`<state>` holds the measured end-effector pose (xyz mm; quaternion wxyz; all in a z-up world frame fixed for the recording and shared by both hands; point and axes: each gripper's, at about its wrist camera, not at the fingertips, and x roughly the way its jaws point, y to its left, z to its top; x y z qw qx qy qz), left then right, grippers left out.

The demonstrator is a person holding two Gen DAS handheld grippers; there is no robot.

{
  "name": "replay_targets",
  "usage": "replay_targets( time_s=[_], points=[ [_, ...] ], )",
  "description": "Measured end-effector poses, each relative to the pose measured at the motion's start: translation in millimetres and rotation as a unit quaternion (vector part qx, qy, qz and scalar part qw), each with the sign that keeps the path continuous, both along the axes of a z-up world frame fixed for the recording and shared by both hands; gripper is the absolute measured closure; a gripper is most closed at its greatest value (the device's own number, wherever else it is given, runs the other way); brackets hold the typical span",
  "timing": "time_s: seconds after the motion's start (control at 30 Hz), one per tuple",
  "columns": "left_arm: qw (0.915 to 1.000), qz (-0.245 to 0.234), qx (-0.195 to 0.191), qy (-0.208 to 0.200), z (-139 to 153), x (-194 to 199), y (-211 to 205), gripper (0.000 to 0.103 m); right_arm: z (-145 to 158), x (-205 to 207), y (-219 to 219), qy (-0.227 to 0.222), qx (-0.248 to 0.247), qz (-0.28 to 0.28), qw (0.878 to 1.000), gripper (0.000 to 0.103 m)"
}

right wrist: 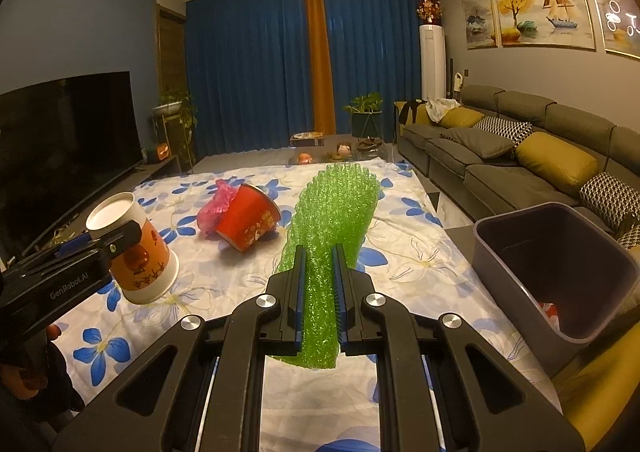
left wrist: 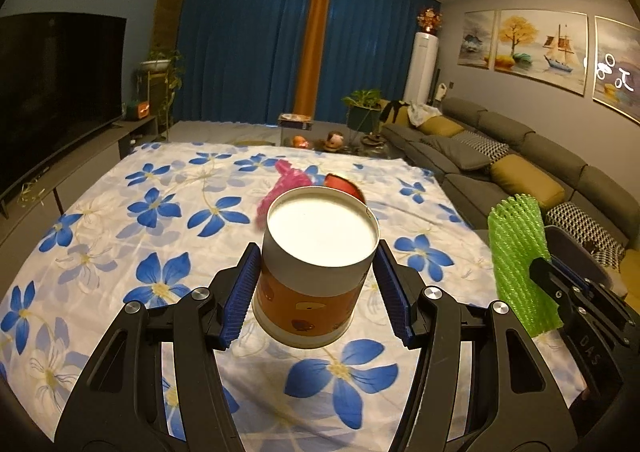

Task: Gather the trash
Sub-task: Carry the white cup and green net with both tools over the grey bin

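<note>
Nearest the right wrist camera, the right gripper (right wrist: 319, 284) is clenched on a green foam net sleeve (right wrist: 332, 224), its fingers squeezing the soft mesh narrow while the free end stands up toward 12 o'clock; at 3 o'clock, just beside the table edge, sits the grey bin (right wrist: 520, 272) with something red already at its bottom. Close in the left wrist view, the left gripper (left wrist: 316, 288) grasps an upside-down paper cup (left wrist: 316, 268), white base up, held clear above the flowered cloth on the table (left wrist: 100, 220); the fingers (left wrist: 240, 292) bear on the cup's wall from both sides. Farther out, toward 12 o'clock, a red paper cup (right wrist: 248, 222) lies tipped on its side against a pink plastic bag (right wrist: 216, 204), both not yet collected.

Risks, as I judge them: the cup is smooth and tapered, so a loosened squeeze could let it slide out, while a harder one could crush it; the floppy sleeve could catch on the bin rim and fall outside; both hands heading for the bin together could collide.
</note>
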<state>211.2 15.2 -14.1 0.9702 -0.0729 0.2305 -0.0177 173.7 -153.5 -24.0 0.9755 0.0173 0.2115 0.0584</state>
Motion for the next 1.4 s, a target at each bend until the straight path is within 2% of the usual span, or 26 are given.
replay_targets(
  time_s=[0.63,0.87,1.13,1.4],
  points=[
    [0.9996,-0.021,0.006,-0.018,13.7,-5.2,-25.8,0.046,2.3,-10.2,-12.3,-0.014,0.008,-0.006,1.000,0.090],
    [0.9987,-0.044,0.011,-0.023,15.1,-0.9,-39.6,0.046,4.1,-12.3,-21.1,-0.018,0.010,-0.019,1.000,0.090],
    [0.9937,-0.106,0.021,-0.030,19.6,8.3,-85.6,0.046,6.4,-12.1,-53.8,-0.024,0.017,-0.062,0.998,0.090],
    [0.9804,-0.191,0.024,-0.043,22.9,24.0,-156.9,0.046,8.7,-12.3,-110.5,-0.033,0.021,-0.137,0.990,0.090]
  ],
)
